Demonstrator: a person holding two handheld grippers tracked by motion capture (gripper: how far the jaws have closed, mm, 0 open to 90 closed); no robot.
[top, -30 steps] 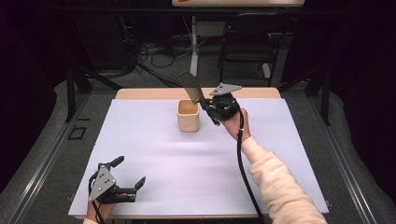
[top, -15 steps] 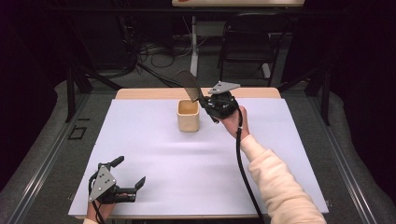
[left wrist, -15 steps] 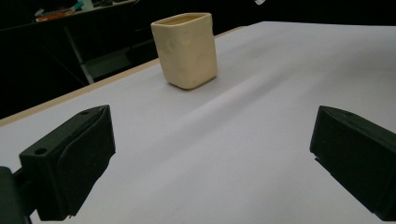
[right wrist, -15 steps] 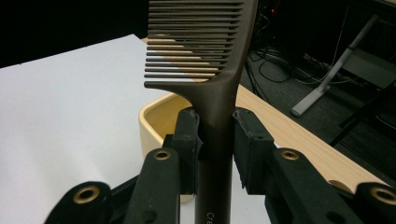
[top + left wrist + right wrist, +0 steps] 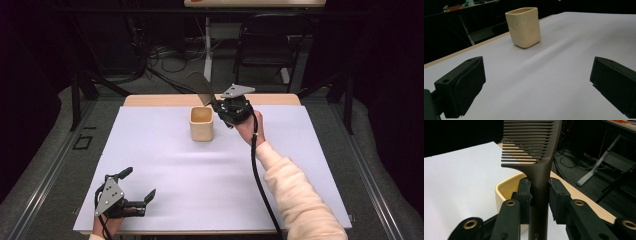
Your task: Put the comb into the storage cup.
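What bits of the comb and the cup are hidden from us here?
- Comb, right gripper view: its top teeth run past the upper edge and its handle end past the lower edge; the printed word is cut short there.
- Cup, right gripper view: the right gripper, shut on the comb, covers most of it.
- Cup's inside, left gripper view: the near wall hides it.
- Comb's teeth, high view: too small to count.

Dark brown comb (image 5: 537,157) upright above cream cup (image 5: 201,123), perhaps slightly tilted.
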